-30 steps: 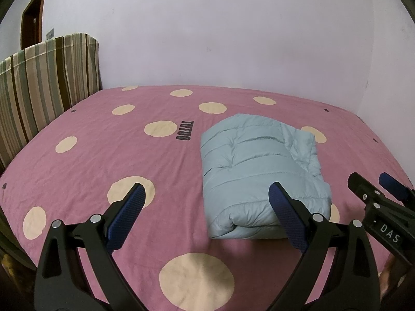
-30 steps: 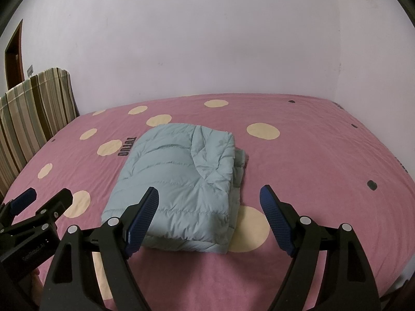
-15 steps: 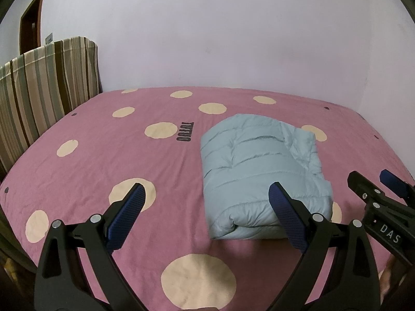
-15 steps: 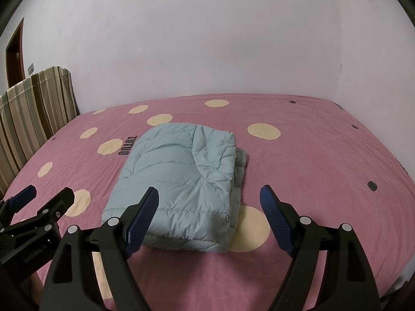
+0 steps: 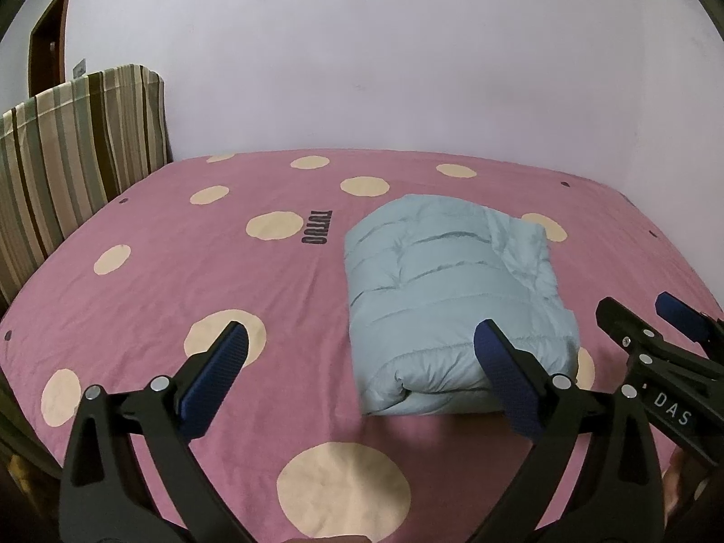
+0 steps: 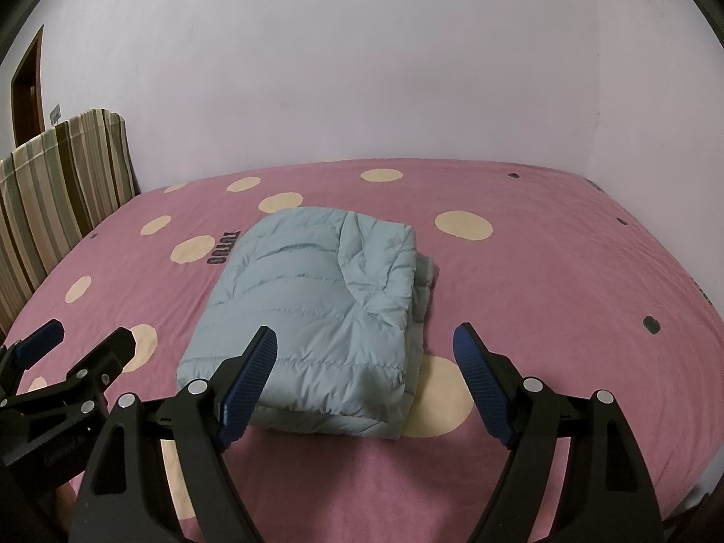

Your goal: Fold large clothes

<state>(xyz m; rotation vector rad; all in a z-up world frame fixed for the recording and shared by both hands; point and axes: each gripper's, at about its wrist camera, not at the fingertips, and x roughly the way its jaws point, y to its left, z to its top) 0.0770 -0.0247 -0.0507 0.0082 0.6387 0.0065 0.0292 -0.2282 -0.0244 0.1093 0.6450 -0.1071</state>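
You are holding the left tool [image 5: 357, 380] and the right tool [image 6: 362, 375] spread apart and empty just in front of the folded jacket [image 6: 312, 312] lying on the bed [image 6: 565, 271], so the folding seems finished and you probably need only to withdraw.

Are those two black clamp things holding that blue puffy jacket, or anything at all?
Nothing is held. The left gripper and right gripper both hang with jaws open and empty, short of the folded light blue puffer jacket lying on the bed.
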